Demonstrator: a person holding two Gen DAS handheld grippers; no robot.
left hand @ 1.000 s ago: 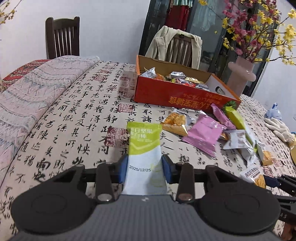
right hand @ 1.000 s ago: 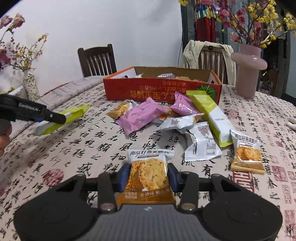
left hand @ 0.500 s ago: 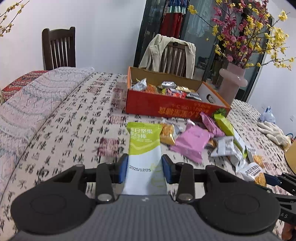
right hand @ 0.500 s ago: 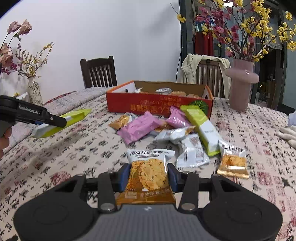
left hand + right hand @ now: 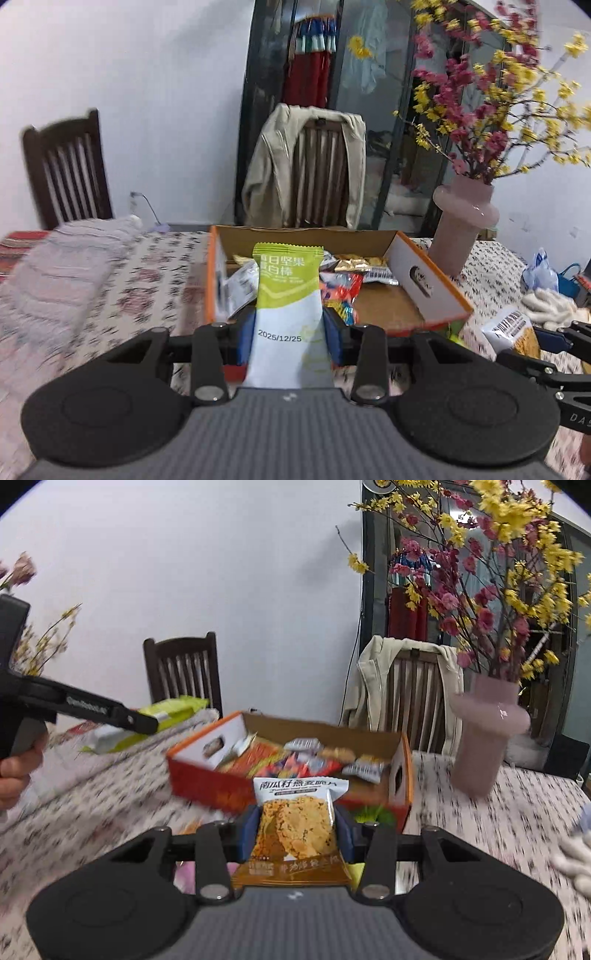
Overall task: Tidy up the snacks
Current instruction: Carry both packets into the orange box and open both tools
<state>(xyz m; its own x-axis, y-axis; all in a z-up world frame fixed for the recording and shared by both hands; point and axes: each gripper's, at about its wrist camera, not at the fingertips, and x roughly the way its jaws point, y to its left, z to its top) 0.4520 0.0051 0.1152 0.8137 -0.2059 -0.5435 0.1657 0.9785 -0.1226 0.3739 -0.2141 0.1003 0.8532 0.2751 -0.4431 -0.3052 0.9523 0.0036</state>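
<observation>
My left gripper (image 5: 289, 338) is shut on a green and white nut bar packet (image 5: 286, 302) and holds it up in front of the open orange snack box (image 5: 428, 284). My right gripper (image 5: 295, 829) is shut on an orange oat crisp packet (image 5: 297, 823) and holds it in the air just before the same box (image 5: 207, 782). Several wrapped snacks lie inside the box. In the right wrist view the left gripper (image 5: 149, 722) shows at the left with its green packet (image 5: 168, 710).
A pink vase (image 5: 484, 734) with flowering branches stands right of the box. Two wooden chairs (image 5: 66, 173) stand behind the table, one draped with a beige jacket (image 5: 306, 166). White gloves (image 5: 550, 306) lie at the far right. A patterned cloth (image 5: 480, 823) covers the table.
Both grippers have risen and moved forward towards the orange box, each still holding its packet. The loose snacks on the table have dropped out of view.
</observation>
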